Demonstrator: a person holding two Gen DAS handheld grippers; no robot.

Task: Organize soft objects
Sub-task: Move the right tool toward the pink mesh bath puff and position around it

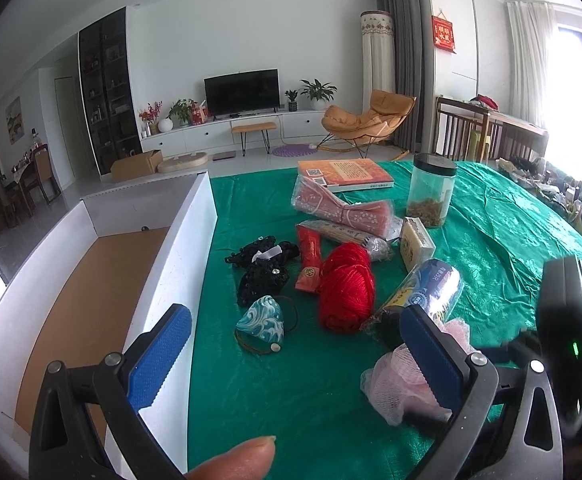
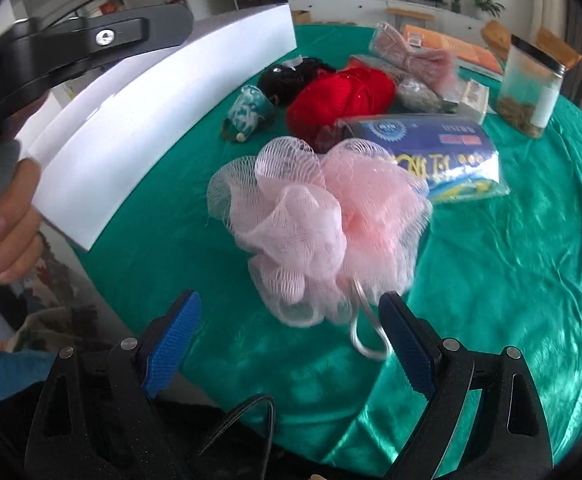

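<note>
Just ahead of right gripper [image 2: 291, 344]: pink mesh pouf [image 2: 319, 224], untouched.
Both grippers spread wide, holding nothing; left gripper [image 1: 295, 344] beside white box [image 1: 179, 264], cardboard-floored.

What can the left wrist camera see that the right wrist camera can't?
Only the left wrist view shows the brown bottom inside the white box, the orange rocking chair and the open left gripper.

Only the right wrist view shows the whole pink bath pouf with its white loop, and the open right gripper just short of it.

Both show the green tablecloth, red yarn, blue packet, lidded jar and TV.
</note>
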